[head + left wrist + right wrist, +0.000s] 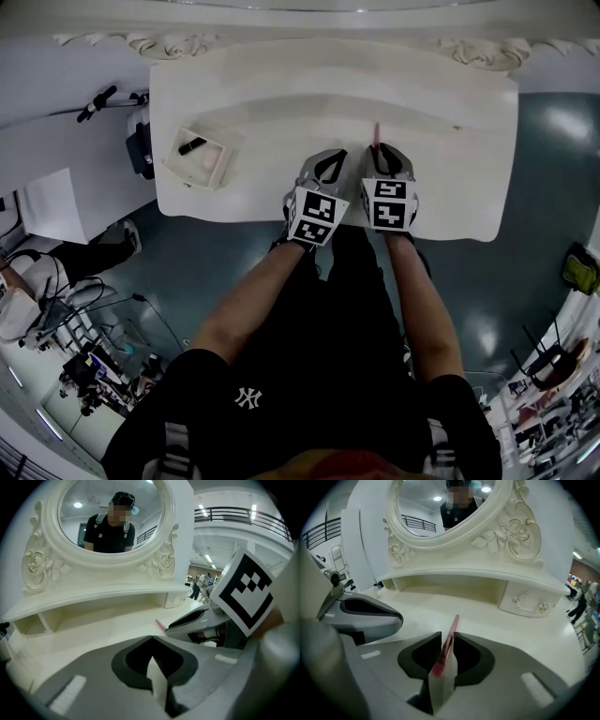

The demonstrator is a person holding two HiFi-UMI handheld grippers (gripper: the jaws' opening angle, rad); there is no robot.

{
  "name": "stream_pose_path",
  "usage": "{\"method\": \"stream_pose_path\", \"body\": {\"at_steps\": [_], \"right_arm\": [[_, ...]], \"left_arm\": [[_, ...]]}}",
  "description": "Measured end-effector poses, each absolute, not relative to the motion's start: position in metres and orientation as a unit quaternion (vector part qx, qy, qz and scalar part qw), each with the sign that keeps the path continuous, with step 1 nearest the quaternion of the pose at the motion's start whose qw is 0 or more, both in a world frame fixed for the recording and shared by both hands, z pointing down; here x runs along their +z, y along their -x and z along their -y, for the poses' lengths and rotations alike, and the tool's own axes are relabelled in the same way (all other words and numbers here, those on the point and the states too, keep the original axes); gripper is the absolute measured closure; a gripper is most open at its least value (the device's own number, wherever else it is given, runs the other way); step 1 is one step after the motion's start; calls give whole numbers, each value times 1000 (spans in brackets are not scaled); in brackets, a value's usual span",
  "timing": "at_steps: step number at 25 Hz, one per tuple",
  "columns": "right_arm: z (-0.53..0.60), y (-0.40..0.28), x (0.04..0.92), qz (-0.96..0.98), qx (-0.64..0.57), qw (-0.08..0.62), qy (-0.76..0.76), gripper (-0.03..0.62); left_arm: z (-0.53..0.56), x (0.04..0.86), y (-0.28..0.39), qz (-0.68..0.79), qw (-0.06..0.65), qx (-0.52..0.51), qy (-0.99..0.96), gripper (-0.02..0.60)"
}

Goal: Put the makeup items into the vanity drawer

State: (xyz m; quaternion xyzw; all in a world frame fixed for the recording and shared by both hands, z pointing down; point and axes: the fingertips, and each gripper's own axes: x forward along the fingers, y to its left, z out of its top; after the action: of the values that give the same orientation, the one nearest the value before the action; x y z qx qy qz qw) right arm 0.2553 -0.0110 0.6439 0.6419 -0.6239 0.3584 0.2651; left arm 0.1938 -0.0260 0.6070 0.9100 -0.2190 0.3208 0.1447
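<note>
Right gripper (447, 644): jaws clamped on a slim pink makeup stick (451, 630), tip jutting ahead over the cream-white vanity tabletop (487, 620).
Left gripper (151, 641): jaws pressed together, empty, just beside the right.
Head view only: shallow cream drawer box (225, 165) on the tabletop's left, black tube (192, 145) inside, well apart from both grippers.
Right gripper view only: small shut drawer with knobs (525, 603) under the shelf.

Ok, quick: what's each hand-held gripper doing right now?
Left hand-held gripper: closed, nothing in it.
Right hand-held gripper: closed on a pink stick.
</note>
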Motion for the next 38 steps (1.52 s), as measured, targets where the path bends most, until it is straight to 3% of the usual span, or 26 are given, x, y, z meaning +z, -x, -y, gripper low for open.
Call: {"method": "stream_pose_path", "body": {"at_steps": [4, 21, 38], "right_arm": [[7, -256, 650, 616, 357, 287, -641, 523], [15, -230, 608, 642, 335, 250, -642, 525], [55, -91, 547, 726, 285, 230, -582, 525]], "left_arm": [[26, 606, -190, 224, 146, 320, -909, 581], [32, 578, -158, 257, 141, 294, -910, 581], [60, 527, -40, 346, 136, 248, -895, 581]]}}
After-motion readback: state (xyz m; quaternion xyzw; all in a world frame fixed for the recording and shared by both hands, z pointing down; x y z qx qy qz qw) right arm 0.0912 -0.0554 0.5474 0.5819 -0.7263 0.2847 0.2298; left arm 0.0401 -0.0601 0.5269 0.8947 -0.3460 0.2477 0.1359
